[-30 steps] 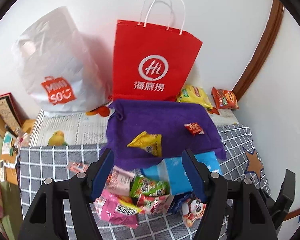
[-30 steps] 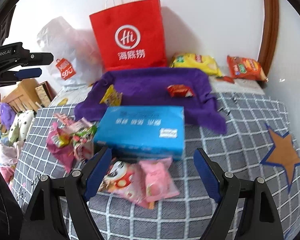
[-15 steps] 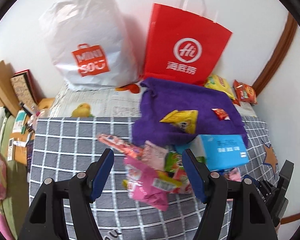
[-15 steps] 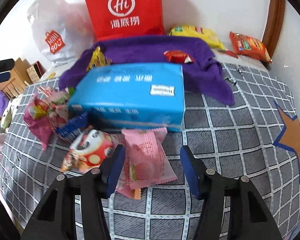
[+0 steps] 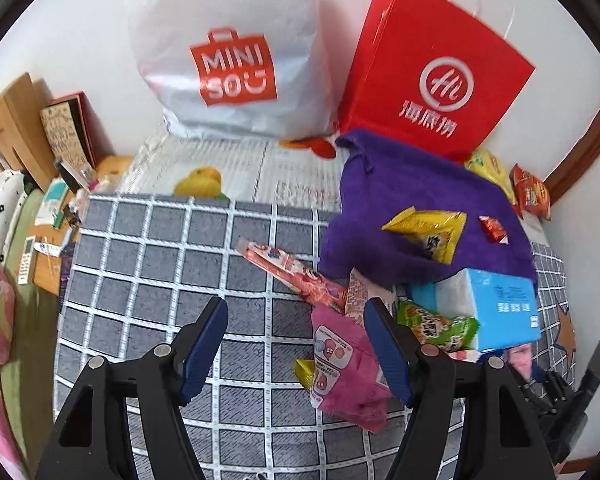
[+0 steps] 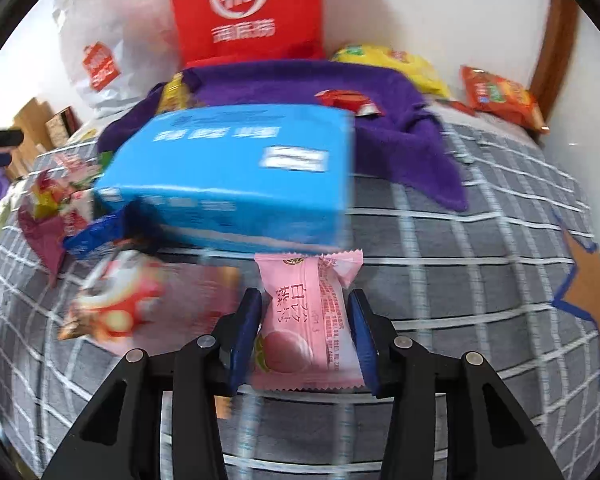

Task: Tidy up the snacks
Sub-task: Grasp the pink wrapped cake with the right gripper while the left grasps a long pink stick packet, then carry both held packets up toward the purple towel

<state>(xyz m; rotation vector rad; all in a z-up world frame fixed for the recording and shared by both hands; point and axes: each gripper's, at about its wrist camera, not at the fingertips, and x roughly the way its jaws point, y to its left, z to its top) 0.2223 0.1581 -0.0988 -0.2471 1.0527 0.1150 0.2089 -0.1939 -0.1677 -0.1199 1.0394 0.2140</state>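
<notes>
The grey checked blanket [image 5: 148,264] offers open room on its left half, bare squares running out to its left edge; on the right the snacks crowd against the purple cloth [image 5: 412,196], and the white wall closes the far side. The left tool [image 5: 296,344] hangs with its jaws apart over bare squares, a magenta packet [image 5: 348,368] partly between them, untouched. The right tool [image 6: 306,332] is closing its jaws on a pink peach-print packet [image 6: 304,320], which lies between the pads just in front of the blue tissue pack [image 6: 236,172]; whether the pads already press cannot be told.

Against a second ago, the left tool's view has swung left, so the pile now sits right of centre, and the right tool has come down with its jaws far narrower.

Two bags stand at the far wall: one white bag [image 5: 224,48], one red bag [image 5: 432,68]. One long orange stick pack [image 5: 292,272] lies on the squares; one yellow packet [image 5: 432,228] and one small red wrapper [image 5: 494,230] lie on the cloth.
</notes>
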